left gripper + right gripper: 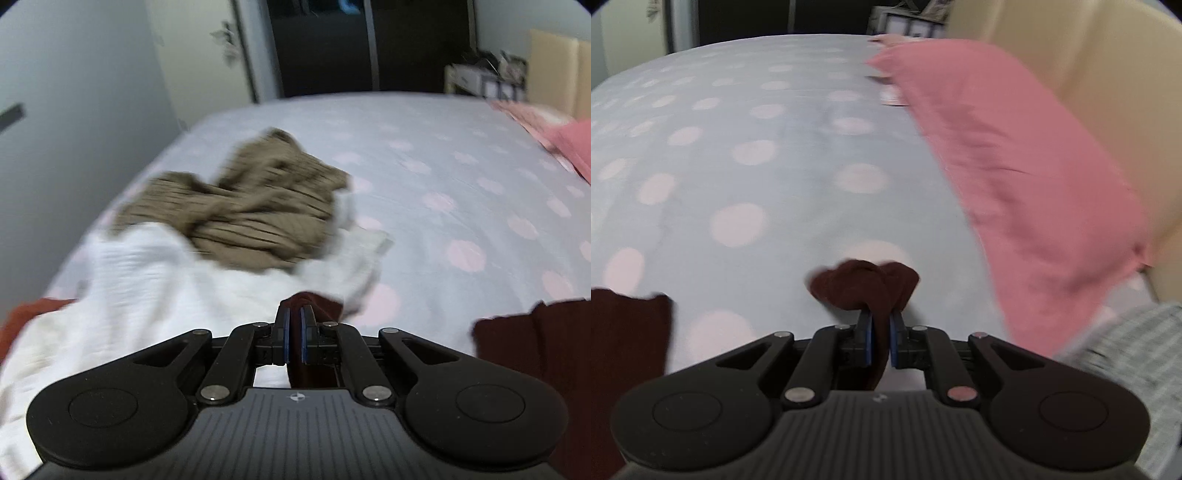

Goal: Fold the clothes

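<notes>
My left gripper and right gripper pinch the dark red cloth above the bed; thin pinches might slip.

Brown garment motion-blurred, maroon cloth cut off at edge, nightstand clutter indistinct

Lying across both views, a pale blue bed sheet with soft pink dots. Resting along its right edge, a pink pillow, leaning against a cream padded headboard. Standing beyond the far end of the bed, a dark wardrobe with a grey vertical strip, and beside it a light door carrying a small faded flower print. Sitting at the far right corner, some cluttered white boxes, too blurred for telling the contents.
</notes>
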A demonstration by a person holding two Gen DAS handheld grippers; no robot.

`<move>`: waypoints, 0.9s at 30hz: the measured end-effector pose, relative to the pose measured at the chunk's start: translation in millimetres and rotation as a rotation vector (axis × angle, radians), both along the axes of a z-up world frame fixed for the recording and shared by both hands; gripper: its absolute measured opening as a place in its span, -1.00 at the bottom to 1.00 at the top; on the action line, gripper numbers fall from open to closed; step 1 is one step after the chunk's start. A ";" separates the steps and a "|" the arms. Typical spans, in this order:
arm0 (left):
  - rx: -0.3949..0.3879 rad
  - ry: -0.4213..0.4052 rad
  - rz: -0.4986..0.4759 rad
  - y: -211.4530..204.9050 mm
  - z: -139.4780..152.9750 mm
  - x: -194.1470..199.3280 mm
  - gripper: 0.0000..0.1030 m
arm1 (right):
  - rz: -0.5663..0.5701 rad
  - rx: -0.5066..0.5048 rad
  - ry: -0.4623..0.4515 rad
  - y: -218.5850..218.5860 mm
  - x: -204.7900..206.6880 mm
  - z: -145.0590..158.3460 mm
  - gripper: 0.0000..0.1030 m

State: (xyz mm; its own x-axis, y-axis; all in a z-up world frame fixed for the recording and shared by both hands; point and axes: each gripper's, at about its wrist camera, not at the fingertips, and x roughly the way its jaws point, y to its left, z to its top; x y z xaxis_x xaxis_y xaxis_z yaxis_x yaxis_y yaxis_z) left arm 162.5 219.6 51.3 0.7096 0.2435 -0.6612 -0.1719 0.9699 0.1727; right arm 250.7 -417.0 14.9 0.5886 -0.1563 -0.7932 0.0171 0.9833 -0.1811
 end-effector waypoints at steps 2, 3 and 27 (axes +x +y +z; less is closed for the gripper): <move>0.024 -0.040 0.050 16.7 12.0 -22.2 -0.93 | -0.032 -0.055 -0.006 -19.7 -17.9 4.1 -0.80; 0.031 -0.052 0.071 24.7 16.8 -30.9 -0.93 | -0.046 -0.084 -0.008 -28.8 -26.1 5.3 -0.80; 0.107 0.022 0.240 96.5 4.2 -83.0 -0.23 | -0.145 -0.170 0.097 -115.3 -83.2 -14.4 -0.15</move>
